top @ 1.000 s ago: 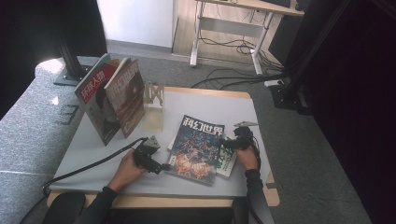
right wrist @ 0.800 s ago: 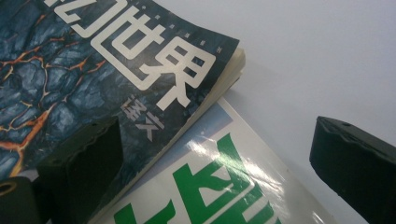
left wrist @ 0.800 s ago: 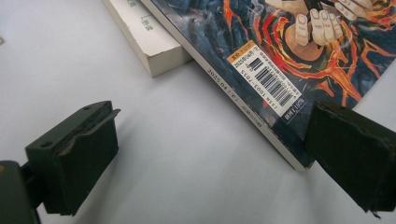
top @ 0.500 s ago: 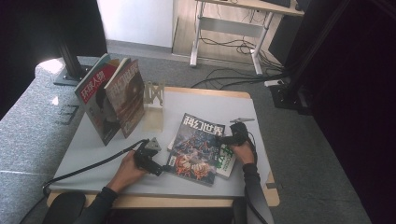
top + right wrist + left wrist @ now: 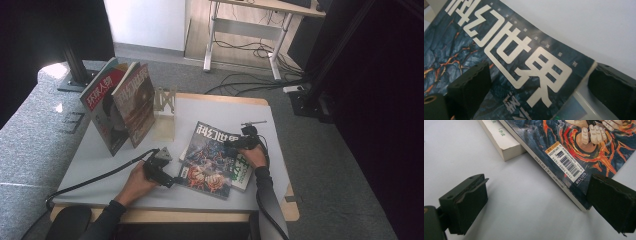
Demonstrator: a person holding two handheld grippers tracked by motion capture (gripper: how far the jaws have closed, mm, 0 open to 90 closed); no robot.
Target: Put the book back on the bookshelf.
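Now the dark magazine point(image 5: 212, 157) is lying flat on the grey table point(image 5: 100, 160), sitting on top of a green-covered book point(image 5: 243, 172) and a thicker pale book point(image 5: 499, 138). The right gripper point(image 5: 239, 143) is working in over the magazine's top right corner, jaws standing wide though they have just been closing a little, one jaw over the cover, the other beyond its edge, nothing pinched between them yet. The left gripper point(image 5: 167, 181) is waiting at the lower left corner by the barcode point(image 5: 567, 163), jaws spread apart too, one on bare table and the other right at the corner's tip. I'm reckoning the step is getting hold of that top magazine. To do it cleanly, the right jaw should be slipping under the cover's edge alone, not biting the green book beneath. The left one should be steadying the spine corner so the stack isn't sliding toward the stand point(image 5: 165, 107).
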